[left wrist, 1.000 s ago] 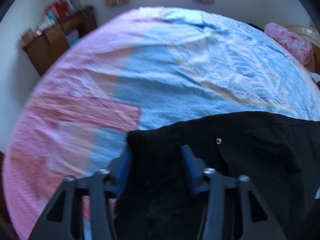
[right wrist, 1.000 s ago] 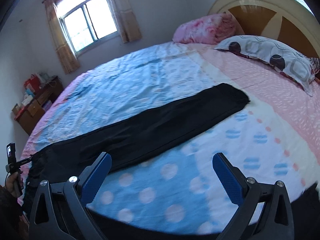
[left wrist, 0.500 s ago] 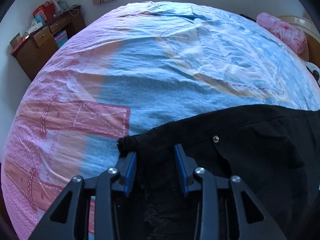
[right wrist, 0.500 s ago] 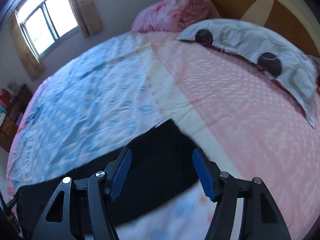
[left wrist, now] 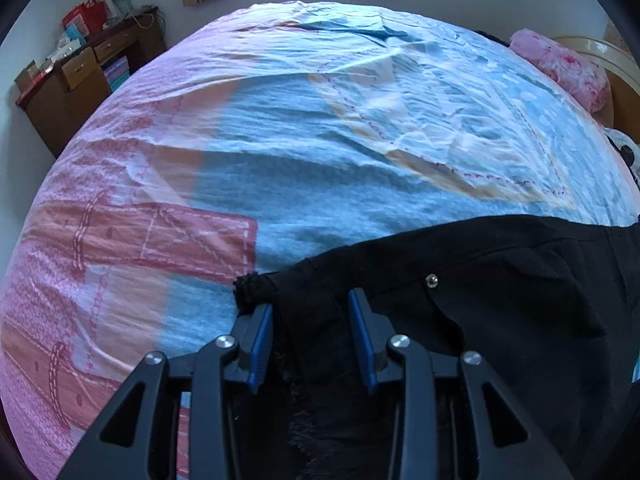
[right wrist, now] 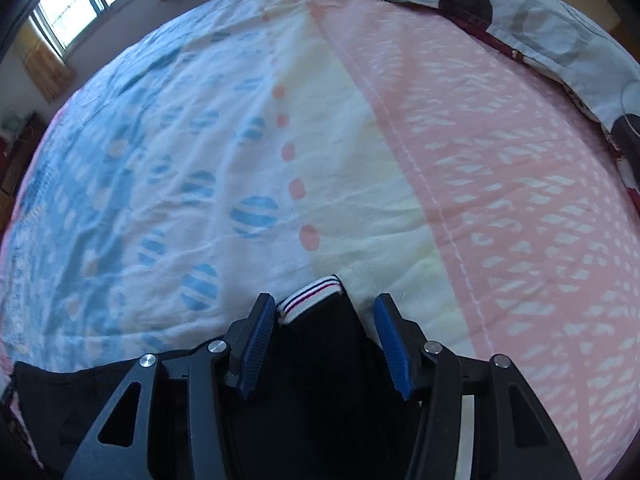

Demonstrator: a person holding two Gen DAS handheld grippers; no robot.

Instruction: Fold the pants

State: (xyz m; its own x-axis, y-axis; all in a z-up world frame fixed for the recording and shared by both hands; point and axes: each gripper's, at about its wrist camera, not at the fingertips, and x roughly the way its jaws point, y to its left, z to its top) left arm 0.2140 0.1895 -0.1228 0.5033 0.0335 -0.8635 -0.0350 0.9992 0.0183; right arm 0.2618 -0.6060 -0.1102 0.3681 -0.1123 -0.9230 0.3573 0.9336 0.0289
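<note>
The pants (left wrist: 500, 300) lie long and flat near the bed's (left wrist: 360, 140) front edge; no fold yet, I think. The left gripper (left wrist: 310, 316) has been closing, waist cloth between its jaws. The right gripper (right wrist: 324, 332) has been closing around the striped cuff (right wrist: 310, 294), not squeezing yet. The pants are black and soft; the sheet looks wrinkly.

A home bedroom: a made bed (left wrist: 360, 140) with pillows (right wrist: 540, 28), a curtained window (right wrist: 72, 12), a cluttered wooden dresser (left wrist: 80, 80).
</note>
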